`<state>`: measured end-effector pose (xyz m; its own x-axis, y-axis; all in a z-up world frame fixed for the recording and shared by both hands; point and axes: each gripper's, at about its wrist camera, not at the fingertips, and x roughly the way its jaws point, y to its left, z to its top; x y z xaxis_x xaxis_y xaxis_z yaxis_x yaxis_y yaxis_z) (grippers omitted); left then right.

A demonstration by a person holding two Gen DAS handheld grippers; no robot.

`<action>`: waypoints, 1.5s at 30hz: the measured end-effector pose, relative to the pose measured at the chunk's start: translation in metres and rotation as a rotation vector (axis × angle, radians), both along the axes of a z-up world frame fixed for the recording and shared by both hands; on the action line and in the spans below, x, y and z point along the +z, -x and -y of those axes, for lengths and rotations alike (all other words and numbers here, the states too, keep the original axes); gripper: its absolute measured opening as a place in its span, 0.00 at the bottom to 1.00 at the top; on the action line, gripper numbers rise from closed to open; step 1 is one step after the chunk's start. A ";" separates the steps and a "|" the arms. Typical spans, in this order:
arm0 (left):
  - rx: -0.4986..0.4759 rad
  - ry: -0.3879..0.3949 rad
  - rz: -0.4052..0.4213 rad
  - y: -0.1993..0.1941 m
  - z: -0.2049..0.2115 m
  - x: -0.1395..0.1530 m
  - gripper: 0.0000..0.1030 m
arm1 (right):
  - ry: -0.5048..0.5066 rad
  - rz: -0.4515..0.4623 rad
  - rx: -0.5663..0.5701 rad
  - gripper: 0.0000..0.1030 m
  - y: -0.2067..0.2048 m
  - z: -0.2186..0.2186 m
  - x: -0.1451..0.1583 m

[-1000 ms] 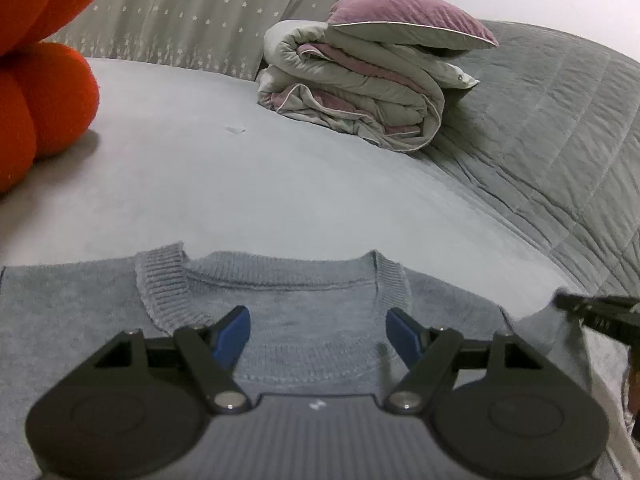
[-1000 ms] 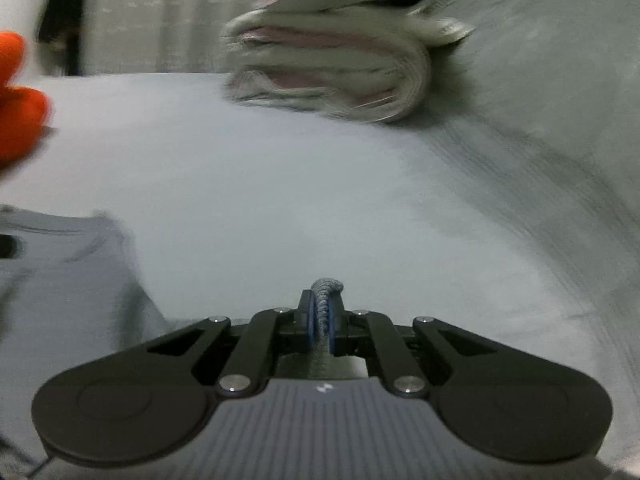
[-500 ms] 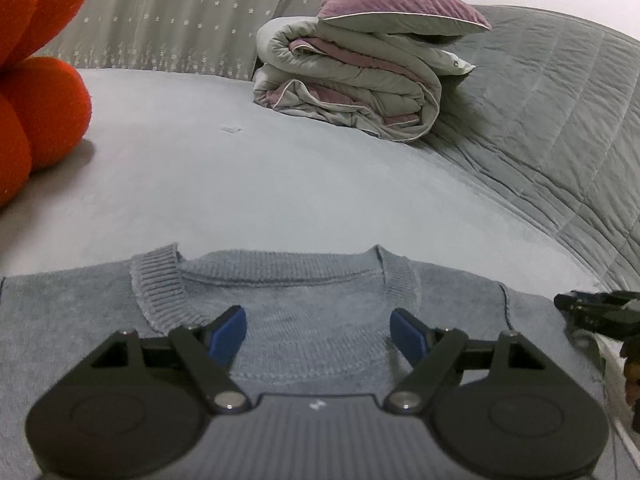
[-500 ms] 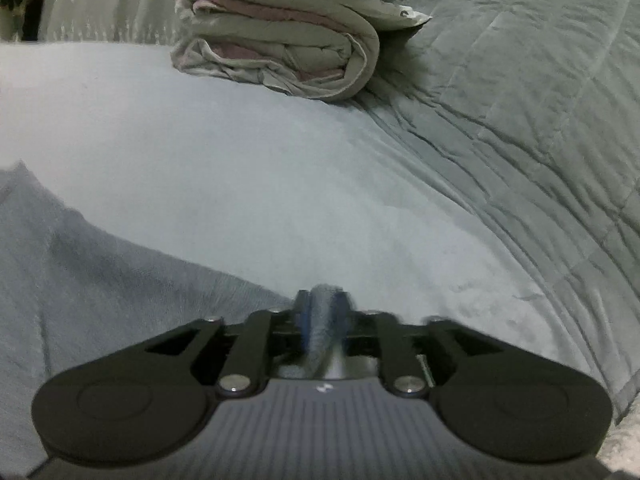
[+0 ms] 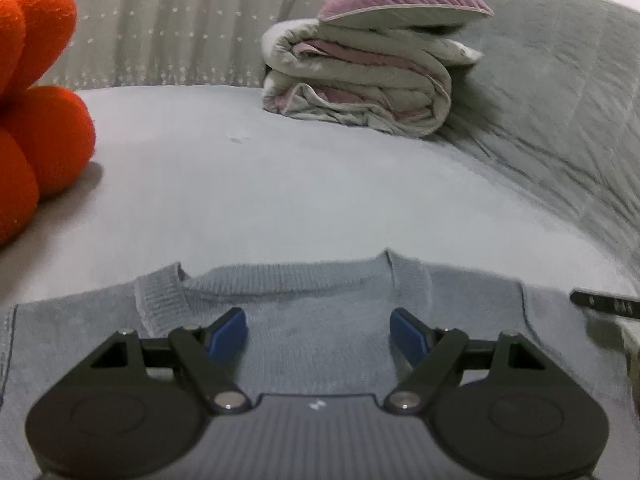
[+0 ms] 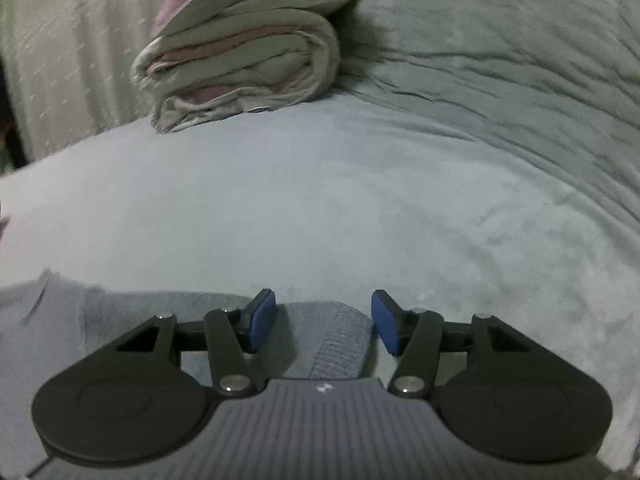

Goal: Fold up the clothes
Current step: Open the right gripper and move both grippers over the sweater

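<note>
**Grey knit sweater spread on the bed, both tongs released above it**

The left tongs (image 5: 319, 328) stand spread wide, blue pads apart, holding nothing; they hover over the chest of the pale grey knitted sweater (image 5: 320, 312), just below its ribbed round neckline (image 5: 280, 280). The right tongs (image 6: 323, 320) are likewise released, their pads on either side of a ribbed knit cuff (image 6: 340, 344) that lies on the bed between them, not pinched. In the left view the right tool shows only as a dark tip at the sweater's far right edge.

The sweater lies flat, neckline away from the person, shoulders spread to both sides, on the light grey velvety bed cover (image 5: 280, 184). This flat lie fits either a garment laid out for folding or one mid-fold with a sleeve just set down; the pictures do not settle which.

Whatever fold comes, it goes best if each pinch takes a firm bite of the thick ribbing rather than loose knit, which stretches and sags. Lifting low and keeping edges parallel should avoid dragging the body askew.

Beyond sit a rolled beige-and-pink quilt (image 5: 360, 88) under a mauve pillow (image 5: 404, 0), a quilted grey blanket (image 5: 560, 92) and an orange plush toy (image 5: 36, 112).
</note>
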<state>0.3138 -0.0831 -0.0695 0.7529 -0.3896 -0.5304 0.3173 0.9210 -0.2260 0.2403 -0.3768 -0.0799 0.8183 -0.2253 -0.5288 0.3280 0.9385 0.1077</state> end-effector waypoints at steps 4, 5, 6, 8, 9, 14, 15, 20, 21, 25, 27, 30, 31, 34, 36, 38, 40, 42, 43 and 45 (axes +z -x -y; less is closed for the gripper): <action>-0.023 0.020 0.013 -0.027 0.019 0.010 0.77 | -0.053 0.012 0.024 0.55 0.004 0.008 -0.009; -0.035 0.015 0.012 -0.034 0.026 0.012 0.77 | -0.066 0.020 0.031 0.55 0.004 0.009 -0.009; -0.050 0.011 -0.002 -0.042 0.033 0.013 0.76 | -0.080 0.027 0.038 0.55 0.005 0.011 -0.009; -0.092 0.010 -0.038 -0.057 0.047 0.012 0.72 | -0.107 0.040 0.053 0.50 0.006 0.013 -0.009; -0.107 0.006 -0.056 -0.062 0.052 0.010 0.67 | -0.113 0.044 0.060 0.49 0.008 0.012 -0.010; -0.125 -0.070 -0.066 -0.064 0.074 0.003 0.43 | -0.110 0.046 0.096 0.26 0.007 0.008 -0.011; -0.133 -0.071 -0.059 -0.061 0.076 0.003 0.18 | -0.111 0.047 0.094 0.20 0.008 0.008 -0.011; -0.090 -0.009 0.108 -0.036 0.076 0.007 0.03 | -0.060 0.094 0.062 0.07 0.014 0.004 -0.004; -0.078 0.025 0.151 -0.031 0.073 0.007 0.03 | -0.023 0.115 0.059 0.07 0.016 0.001 0.000; -0.044 0.007 0.147 -0.037 0.079 -0.001 0.03 | 0.081 0.159 0.032 0.07 0.018 -0.004 0.005; -0.043 -0.051 0.070 -0.049 0.089 -0.007 0.04 | 0.101 0.111 0.036 0.07 0.010 -0.005 -0.003; -0.038 -0.104 0.042 -0.055 0.098 -0.008 0.08 | 0.092 0.041 0.044 0.08 0.000 -0.002 -0.011; -0.035 -0.121 0.047 -0.054 0.100 -0.007 0.10 | 0.083 0.038 0.042 0.14 0.000 0.000 -0.012; -0.012 -0.162 0.078 -0.046 0.102 -0.002 0.46 | 0.022 0.050 0.011 0.33 0.007 0.014 -0.008; -0.012 -0.169 0.113 -0.034 0.102 0.006 0.60 | -0.026 0.048 -0.013 0.37 0.012 0.028 -0.005; -0.030 -0.173 0.133 -0.019 0.104 0.013 0.61 | -0.074 0.050 -0.032 0.37 0.019 0.038 -0.001; -0.058 -0.186 0.134 -0.005 0.112 0.020 0.62 | -0.120 0.054 -0.051 0.37 0.026 0.047 0.003; -0.104 -0.180 0.142 0.012 0.122 0.025 0.62 | -0.149 0.067 -0.059 0.38 0.033 0.050 0.007; -0.131 -0.173 0.147 0.020 0.126 0.028 0.62 | -0.161 0.072 -0.062 0.40 0.035 0.051 0.008; -0.201 -0.165 0.159 0.038 0.138 0.032 0.61 | -0.168 0.072 -0.067 0.40 0.039 0.052 0.011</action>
<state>0.2754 -0.2213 -0.0380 0.7483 -0.4576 -0.4803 0.5165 0.8562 -0.0111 0.2017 -0.4291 -0.0688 0.8414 -0.1938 -0.5045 0.3746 0.8820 0.2860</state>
